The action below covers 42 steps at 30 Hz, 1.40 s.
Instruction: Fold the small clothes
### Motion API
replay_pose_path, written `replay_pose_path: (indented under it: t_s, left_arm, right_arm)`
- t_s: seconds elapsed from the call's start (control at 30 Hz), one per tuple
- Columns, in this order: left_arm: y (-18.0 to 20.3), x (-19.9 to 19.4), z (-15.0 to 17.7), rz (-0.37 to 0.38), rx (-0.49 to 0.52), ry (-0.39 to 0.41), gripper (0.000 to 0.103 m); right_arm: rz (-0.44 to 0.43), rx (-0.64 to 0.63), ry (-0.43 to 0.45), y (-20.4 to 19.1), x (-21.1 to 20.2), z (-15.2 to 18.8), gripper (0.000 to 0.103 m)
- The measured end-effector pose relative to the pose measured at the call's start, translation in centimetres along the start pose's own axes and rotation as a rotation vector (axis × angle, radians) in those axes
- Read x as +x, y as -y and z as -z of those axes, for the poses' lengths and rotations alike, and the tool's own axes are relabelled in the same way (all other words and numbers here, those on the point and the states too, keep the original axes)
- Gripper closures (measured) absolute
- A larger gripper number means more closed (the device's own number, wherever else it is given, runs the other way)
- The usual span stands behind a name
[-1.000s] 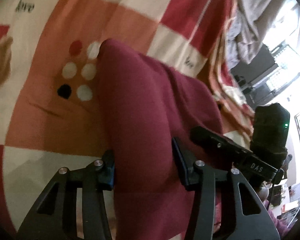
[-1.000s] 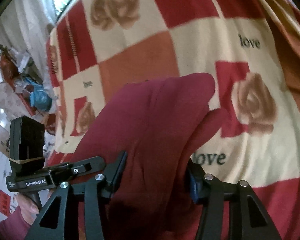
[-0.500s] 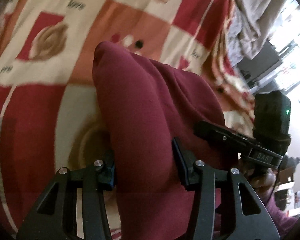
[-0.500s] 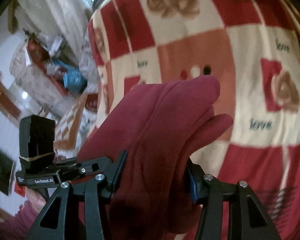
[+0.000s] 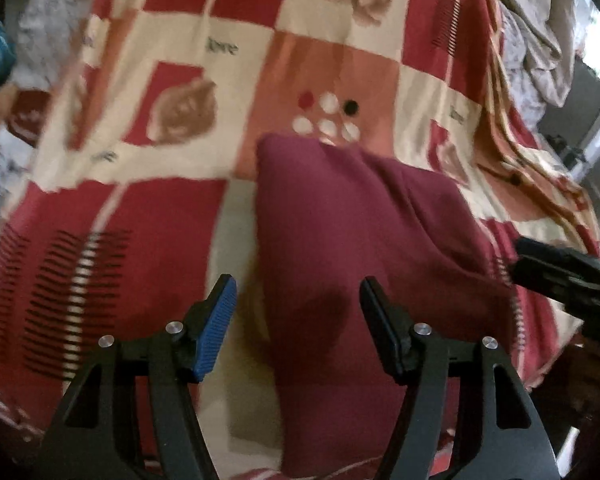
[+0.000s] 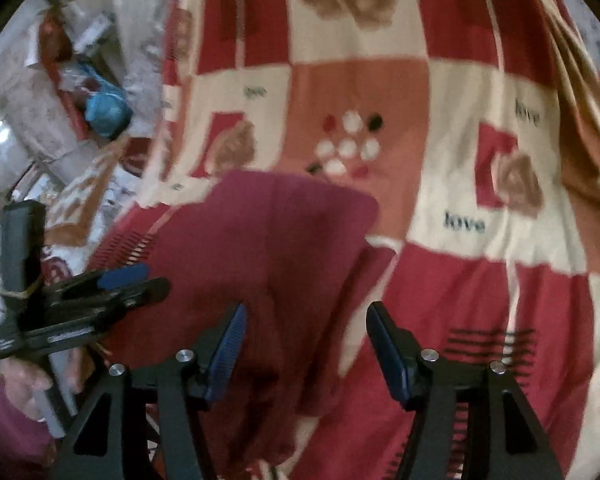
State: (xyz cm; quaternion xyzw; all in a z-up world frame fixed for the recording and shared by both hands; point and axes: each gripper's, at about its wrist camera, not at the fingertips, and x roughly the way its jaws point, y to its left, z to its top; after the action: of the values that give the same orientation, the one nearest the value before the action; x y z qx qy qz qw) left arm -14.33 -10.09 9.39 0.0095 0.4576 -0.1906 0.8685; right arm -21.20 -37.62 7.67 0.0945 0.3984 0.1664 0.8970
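Observation:
A maroon garment [image 5: 360, 220] lies folded on the checked blanket [image 5: 140, 220], its far edge just below a cluster of printed dots. My left gripper [image 5: 298, 312] hangs over its near left part, jaws opening; the left pad [image 5: 220, 312] stands clear of the cloth. In the right wrist view the same garment [image 6: 268, 240] runs under my right gripper [image 6: 306, 332], whose jaws are also opening, with no pad pressing the cloth. Each gripper shows in the other's view: the right [image 5: 560, 276], the left [image 6: 100, 292].
The blanket [image 6: 480, 280] is red, cream and orange with roses and the word "love". Crumpled grey bedding [image 5: 540, 20] lies at its far right edge. Past the left edge are a blue bundle [image 6: 106, 114] and floor clutter. A hand [image 6: 24, 384] holds the left gripper.
Both grippers were shut on the raised maroon garment. Now their jaws stand apart and the garment rests flat on the blanket. Both views have swung to show more of the blanket.

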Motion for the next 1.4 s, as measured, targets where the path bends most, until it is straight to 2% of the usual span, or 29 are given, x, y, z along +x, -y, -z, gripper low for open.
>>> replay_pose_path:
  t_s: [0.03, 0.1, 0.2, 0.33, 0.43, 0.63, 0.73, 0.9, 0.93, 1.0, 1.07, 1.2, 1.4]
  left_arm:
    - [0.0, 0.3, -0.1, -0.022, 0.003, 0.000, 0.039]
    - [-0.1, 0.3, 0.1, -0.047, 0.009, 0.004, 0.039]
    - [-0.1, 0.6, 0.7, -0.075, 0.005, 0.007, 0.039]
    - [0.3, 0.8, 1.5, -0.077, -0.012, 0.030, 0.039]
    - [0.6, 0.7, 1.9, -0.093, -0.007, 0.040, 0.039]
    - [1.2, -0.3, 1.9, -0.143, 0.017, 0.071, 0.039]
    - [1.4, -0.9, 1.9, -0.158, 0.027, 0.090, 0.039]
    - [1.6, -1.9, 2.0, -0.187, 0.030, 0.111, 0.039]
    - [1.6, -2.0, 2.0, -0.190, 0.027, 0.113, 0.039]
    - [1.6, -2.2, 2.1, -0.186, 0.022, 0.107, 0.039]
    - [1.6, -2.3, 2.2, -0.193, 0.017, 0.101, 0.039]
    - [1.8, -2.6, 2.4, -0.210, 0.015, 0.104, 0.039]
    - [1.4, -3.0, 2.4, -0.220, -0.001, 0.119, 0.039]
  right_arm:
    - [-0.018, -0.030, 0.017, -0.9, -0.5, 0.0, 0.043]
    - [-0.029, -0.089, 0.037, -2.7, -0.7, 0.1, 0.055]
    - [-0.034, -0.136, 0.012, -4.1, 0.6, 1.0, 0.055]
    - [0.122, -0.169, -0.070, -3.5, 4.2, 3.6, 0.055]
    - [0.141, -0.151, -0.059, -2.7, 4.9, 4.7, 0.055]
    - [0.116, -0.069, -0.029, -2.3, 2.8, 3.7, 0.055]
    - [0.101, -0.013, -0.002, -2.4, 1.5, 3.1, 0.052]
    - [0.171, -0.005, 0.007, -3.1, 0.8, 2.8, 0.049]
    - [0.180, 0.002, 0.003, -3.1, 0.7, 2.7, 0.046]
    - [0.184, 0.026, 0.002, -3.2, 0.5, 2.7, 0.031]
    - [0.169, 0.035, 0.020, -3.2, 0.2, 2.7, 0.030]
    - [0.220, 0.035, 0.041, -3.4, 0.1, 2.6, 0.030]
    - [0.237, 0.059, 0.031, -3.2, 0.8, 2.4, 0.030]
